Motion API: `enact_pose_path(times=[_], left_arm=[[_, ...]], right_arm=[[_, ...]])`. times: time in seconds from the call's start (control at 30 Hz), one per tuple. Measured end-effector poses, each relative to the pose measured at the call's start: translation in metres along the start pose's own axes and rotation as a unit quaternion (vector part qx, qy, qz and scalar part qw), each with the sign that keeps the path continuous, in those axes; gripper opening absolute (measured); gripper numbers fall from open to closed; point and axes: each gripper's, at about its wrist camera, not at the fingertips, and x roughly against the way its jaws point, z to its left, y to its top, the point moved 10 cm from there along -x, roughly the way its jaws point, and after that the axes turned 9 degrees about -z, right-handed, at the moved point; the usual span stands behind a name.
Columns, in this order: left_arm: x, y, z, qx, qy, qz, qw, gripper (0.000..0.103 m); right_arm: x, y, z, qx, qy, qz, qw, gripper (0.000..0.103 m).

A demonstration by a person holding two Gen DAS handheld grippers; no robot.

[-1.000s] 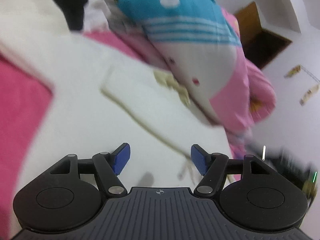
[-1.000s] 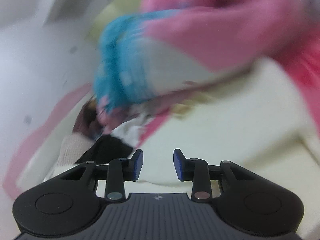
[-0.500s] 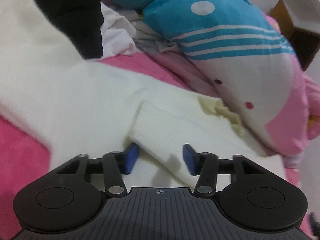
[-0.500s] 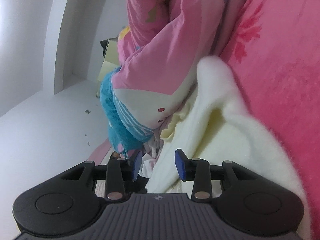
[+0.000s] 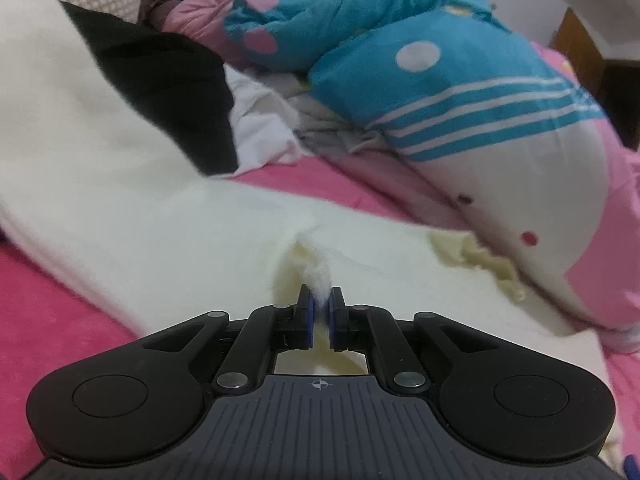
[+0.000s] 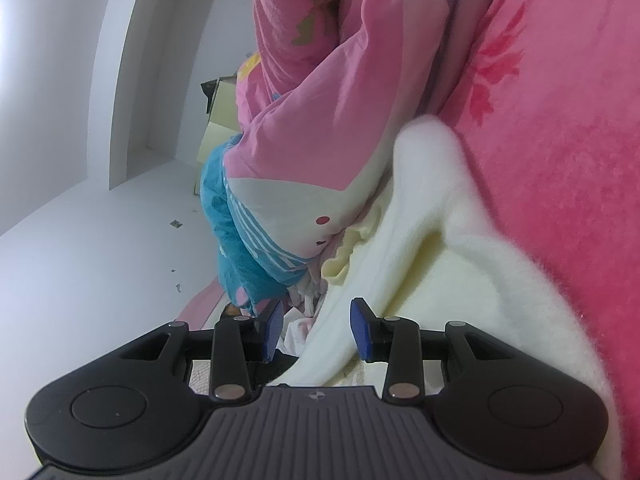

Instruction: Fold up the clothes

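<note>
Left gripper point(image 5: 319, 312) — jaws pressed together, pinching a raised fold of the cream fleece garment point(image 5: 120, 216). Right gripper point(image 6: 316, 330) — jaws spread, garment edge point(image 6: 400, 264) lying between them, ungripped. Garment spread on the pink bed cover point(image 5: 48, 304), long axis running left-to-right in the left view, beside the blue-and-pink quilt point(image 5: 460, 92).

My left gripper point(image 5: 319, 314) and right gripper point(image 6: 316, 330) look alike: matte black linkage arms with round silver pivot screws, two big black discs with shallow circular recesses, and a ribbed dark grey housing bearing a small white crosshair mark. My fingers point(image 6: 362, 330) end in flat blue pads.
</note>
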Motion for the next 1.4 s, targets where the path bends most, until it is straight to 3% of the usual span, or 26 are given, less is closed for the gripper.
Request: enact_pose_path(times=[0.27, 0.5, 0.6, 0.7, 0.8, 0.87, 0.97, 1.07, 1.17, 1.2, 1.23, 1.4], left_arm=[[0.001, -0.005, 0.008, -0.002, 0.025, 0.002, 0.9997, 0.006], [0.018, -0.001, 0.018, -0.022, 0.040, 0.016, 0.9988, 0.025], [0.037, 0.006, 0.030, -0.018, 0.048, 0.011, 0.9986, 0.027], [0.047, 0.014, 0.029, -0.013, 0.031, 0.000, 0.9994, 0.028], [0.042, 0.019, 0.010, -0.031, -0.004, -0.004, 0.9995, 0.028], [0.037, 0.022, -0.003, -0.044, -0.026, -0.006, 0.9987, 0.028], [0.016, 0.012, -0.024, -0.077, -0.046, 0.002, 0.9960, 0.028], [0.009, 0.005, -0.025, -0.080, -0.047, 0.008, 0.9957, 0.028], [0.005, 0.000, -0.022, -0.073, -0.047, 0.013, 0.9962, 0.027], [0.004, -0.002, -0.021, -0.070, -0.046, 0.015, 0.9963, 0.027], [0.002, -0.004, -0.020, -0.068, -0.046, 0.016, 0.9965, 0.027], [-0.004, -0.012, -0.014, -0.056, -0.046, 0.025, 0.9971, 0.027]], right_arm=[[-0.001, 0.002, -0.002, -0.004, 0.001, 0.000, 1.000, 0.040], [0.006, 0.007, -0.005, -0.015, -0.011, -0.013, 1.000, 0.040], [0.023, 0.012, 0.000, 0.000, -0.051, -0.022, 0.998, 0.041], [0.043, 0.019, 0.018, 0.076, -0.119, -0.018, 0.990, 0.039], [0.047, 0.031, 0.038, 0.176, -0.186, -0.011, 0.967, 0.035], [0.032, 0.034, 0.047, 0.264, -0.231, 0.012, 0.936, 0.033], [0.002, 0.025, 0.054, 0.396, -0.273, 0.053, 0.875, 0.031], [-0.025, 0.009, 0.048, 0.512, -0.298, 0.091, 0.800, 0.031], [-0.037, -0.005, 0.026, 0.570, -0.323, 0.126, 0.745, 0.030], [-0.036, -0.006, 0.020, 0.578, -0.329, 0.128, 0.736, 0.012], [-0.032, -0.006, 0.015, 0.572, -0.332, 0.125, 0.739, 0.008], [-0.008, 0.001, 0.003, 0.519, -0.330, 0.121, 0.779, 0.009]])
